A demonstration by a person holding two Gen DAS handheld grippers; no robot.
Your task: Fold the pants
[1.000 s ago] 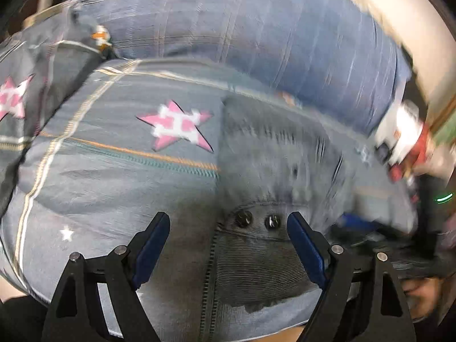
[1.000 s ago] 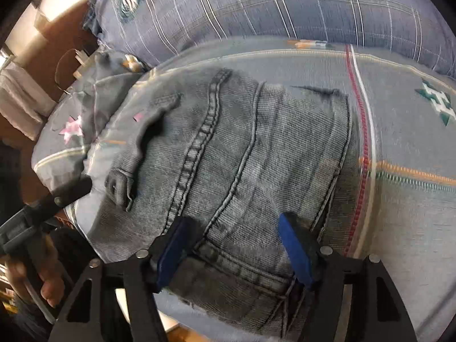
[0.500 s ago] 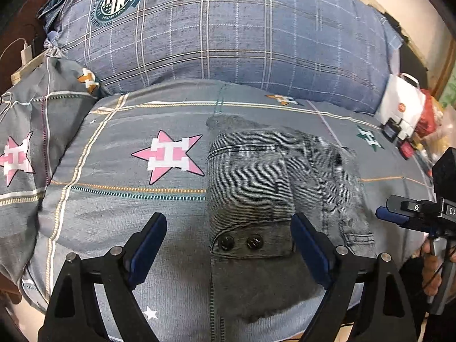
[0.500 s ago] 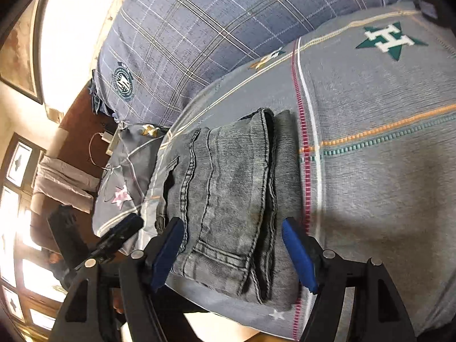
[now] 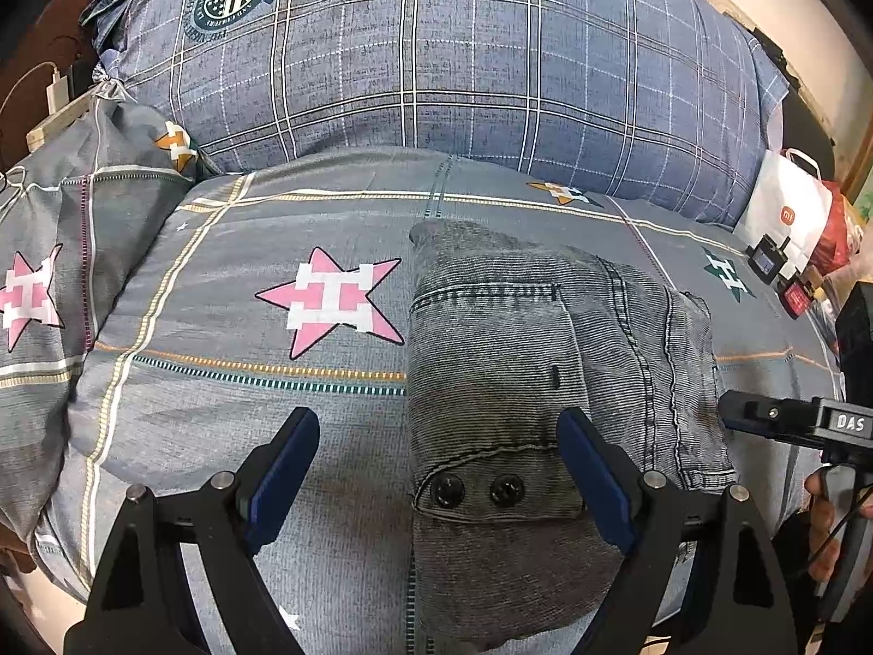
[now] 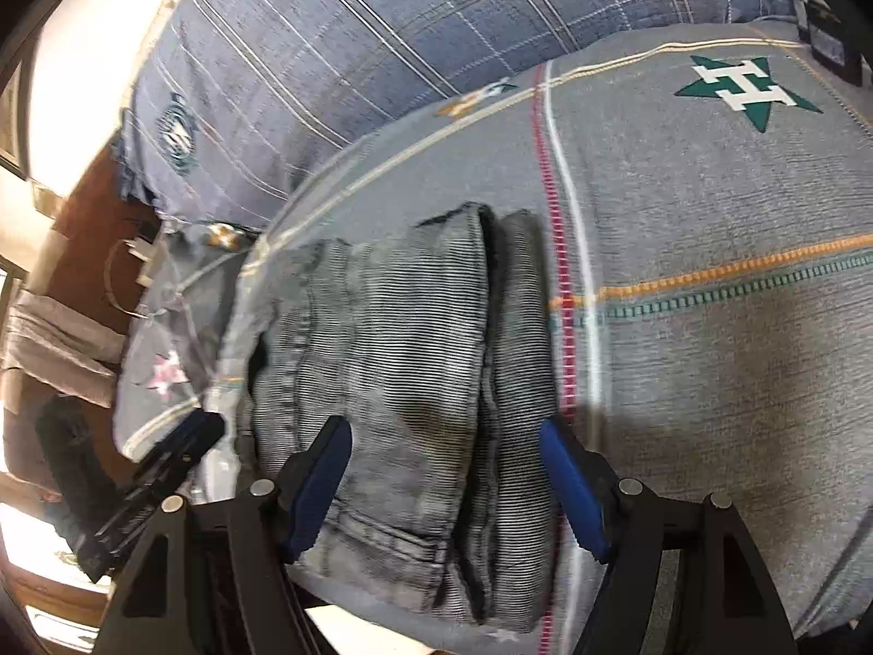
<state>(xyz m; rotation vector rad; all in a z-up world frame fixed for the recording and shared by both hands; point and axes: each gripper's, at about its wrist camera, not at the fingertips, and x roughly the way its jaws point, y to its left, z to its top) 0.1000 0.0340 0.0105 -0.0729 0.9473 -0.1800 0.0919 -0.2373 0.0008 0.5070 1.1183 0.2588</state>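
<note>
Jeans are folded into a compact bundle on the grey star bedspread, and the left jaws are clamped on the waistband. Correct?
Not quite. The jeans are folded into a bundle on the star bedspread, but the left gripper is not clamped on the waistband: in the left wrist view its jaws stand wide open above the fabric, holding nothing. The right gripper is open too.

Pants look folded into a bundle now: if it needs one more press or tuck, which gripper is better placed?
Probably the right gripper: its open jaws straddle the folded pants near the stacked edges. The left gripper, also open, sits partly over bare bedspread.
</note>
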